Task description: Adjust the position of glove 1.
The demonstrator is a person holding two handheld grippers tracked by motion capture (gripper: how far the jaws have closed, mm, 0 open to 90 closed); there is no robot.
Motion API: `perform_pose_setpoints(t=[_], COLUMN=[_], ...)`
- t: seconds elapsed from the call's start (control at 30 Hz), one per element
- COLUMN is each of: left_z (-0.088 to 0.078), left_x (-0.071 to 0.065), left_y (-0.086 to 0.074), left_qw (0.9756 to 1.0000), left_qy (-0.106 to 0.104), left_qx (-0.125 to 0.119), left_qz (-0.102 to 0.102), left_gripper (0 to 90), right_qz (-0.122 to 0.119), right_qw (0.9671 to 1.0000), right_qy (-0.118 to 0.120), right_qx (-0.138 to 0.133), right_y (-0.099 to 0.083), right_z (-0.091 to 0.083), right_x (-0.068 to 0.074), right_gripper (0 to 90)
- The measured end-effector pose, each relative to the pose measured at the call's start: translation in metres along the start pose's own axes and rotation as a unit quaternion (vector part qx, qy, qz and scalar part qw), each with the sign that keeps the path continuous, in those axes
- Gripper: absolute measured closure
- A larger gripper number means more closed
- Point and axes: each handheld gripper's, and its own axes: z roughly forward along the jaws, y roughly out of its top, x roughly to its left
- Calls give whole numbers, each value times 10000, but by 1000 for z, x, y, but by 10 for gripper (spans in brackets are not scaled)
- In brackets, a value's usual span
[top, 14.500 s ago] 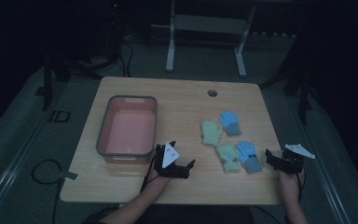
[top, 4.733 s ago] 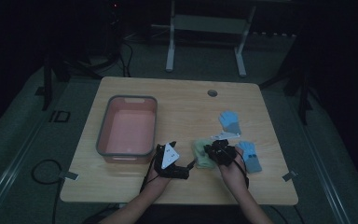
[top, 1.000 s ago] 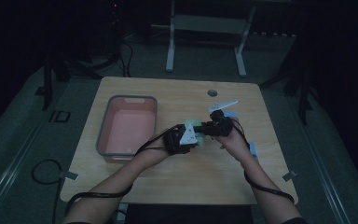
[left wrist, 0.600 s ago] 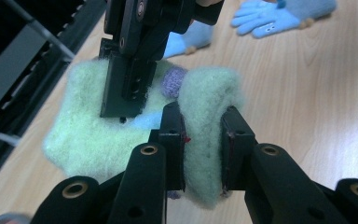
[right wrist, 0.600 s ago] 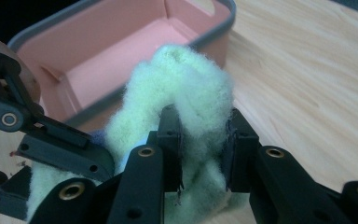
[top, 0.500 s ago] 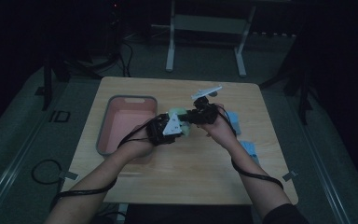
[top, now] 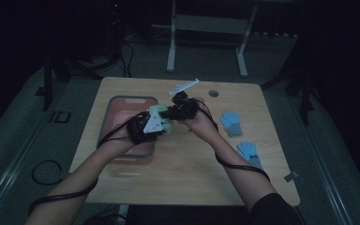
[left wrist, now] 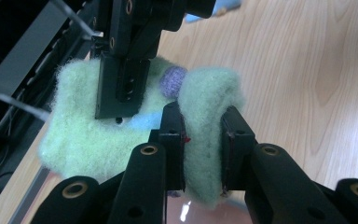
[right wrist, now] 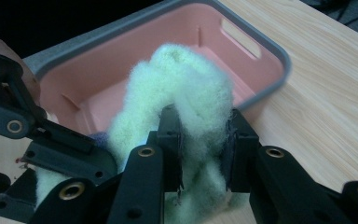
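The green glove [left wrist: 121,135] you gripped looked like fuzzy, woolly felt, matt and fibrous, with a small purple bobble of the same fluff. Your left gripper [left wrist: 200,154] and right gripper [right wrist: 200,149] were matt black plastic with brassy metal rivets. The pink bin [right wrist: 242,56] was smooth plastic, faintly glossy, grey-rimmed. The table [left wrist: 307,70] showed pale, smooth wood grain.
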Motion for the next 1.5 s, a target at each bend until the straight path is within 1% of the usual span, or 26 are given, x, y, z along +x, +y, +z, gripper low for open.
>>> perform_pose_setpoints(t=[0.03, 0.07, 0.17, 0.2, 0.23, 0.27, 0.37, 0.43, 0.5, 0.6, 0.63, 0.67, 0.77, 0.83, 0.87, 0.93, 0.97, 1.03, 1.13, 1.17, 1.23, 1.3, 1.33, 1.37, 1.47, 1.5], left_z=[0, -5, -11, -13, -13, -17, -23, -27, -31, -34, -34, -33, -24, -18, -18, -8, -5, 1, 10, 14, 21, 28, 32, 33, 35, 36], left_x=[0, 4, 8, 9, 9, 12, 16, 18, 20, 22, 22, 22, 20, 18, 18, 17, 18, 19, 23, 24, 25, 25, 26, 26, 29, 30], left_y=[0, -7, -17, -20, -20, -27, -38, -46, -53, -63, -63, -70, -79, -82, -82, -87, -88, -91, -93, -94, -94, -96, -96, -95, -95, -95], left_qw=[10000, 10000, 9999, 9998, 9998, 9997, 9993, 9991, 9988, 9984, 9984, 9980, 9969, 9964, 9964, 9959, 9956, 9951, 9936, 9929, 9921, 9900, 9876, 9873, 9851, 9837], left_qy=[0, 16, 58, 78, 78, 100, 98, 141, 157, 163, 163, 129, 10, -56, -56, -112, -145, -197, -322, -398, -467, -548, -618, -602, -764, -797], left_qx=[0, 33, 96, 128, 128, 182, 279, 360, 398, 469, 469, 501, 616, 673, 673, 741, 769, 824, 941, 989, 1054, 1225, 1385, 1418, 1437, 1495], left_qz=[0, -59, -105, -118, -118, -158, -207, -185, -250, -286, -286, -363, -488, -507, -507, -506, -508, -517, -529, -536, -501, -433, -400, -380, -550, -595], left_gripper=[752, 752, 752, 752, 752, 752, 752, 752, 752, 752, 752, 752, 752, 752, 752, 752, 752, 752, 750, 750, 748, 746, 744, 740, 712, 681], right_qz=[0, -35, -95, -93, -93, -93, -72, -120, -117, -117, -117, -108, -118, -69, -69, -23, -58, -47, 91, 115, 134, 55, 50, 23, 121, 136], right_qw=[10000, 10000, 9999, 9999, 9999, 9998, 9997, 9995, 9993, 9990, 9990, 9989, 9990, 9989, 9989, 9984, 9984, 9982, 9976, 9973, 9965, 9954, 9949, 9950, 9954, 9957], right_qy=[0, 31, 98, 118, 118, 192, 248, 303, 361, 428, 428, 449, 387, 391, 391, 371, 342, 306, 287, 265, 210, 75, 86, 97, 176, 173], right_qx=[0, -6, 25, 10, 10, 7, 28, 44, 50, 33, 33, 67, 189, 268, 268, 417, 448, 522, 626, 679, 801, 950, 1006, 998, 930, 895], right_y=[0, 6, 13, 16, 16, 20, 25, 29, 34, 38, 38, 37, 30, 25, 25, 20, 19, 17, 14, 13, 12, 11, 10, 8, 4, 3], right_z=[0, 8, 19, 23, 23, 32, 45, 54, 63, 74, 74, 81, 89, 95, 95, 103, 106, 112, 119, 120, 120, 119, 118, 116, 110, 108], right_x=[0, 4, 9, 11, 11, 14, 19, 23, 26, 31, 31, 32, 32, 31, 31, 28, 27, 25, 20, 19, 17, 15, 13, 12, 9, 8], right_gripper=[724, 724, 724, 724, 724, 724, 724, 724, 724, 724, 724, 724, 725, 725, 725, 726, 726, 726, 722, 710, 650, 611, 598, 585, 574, 570])
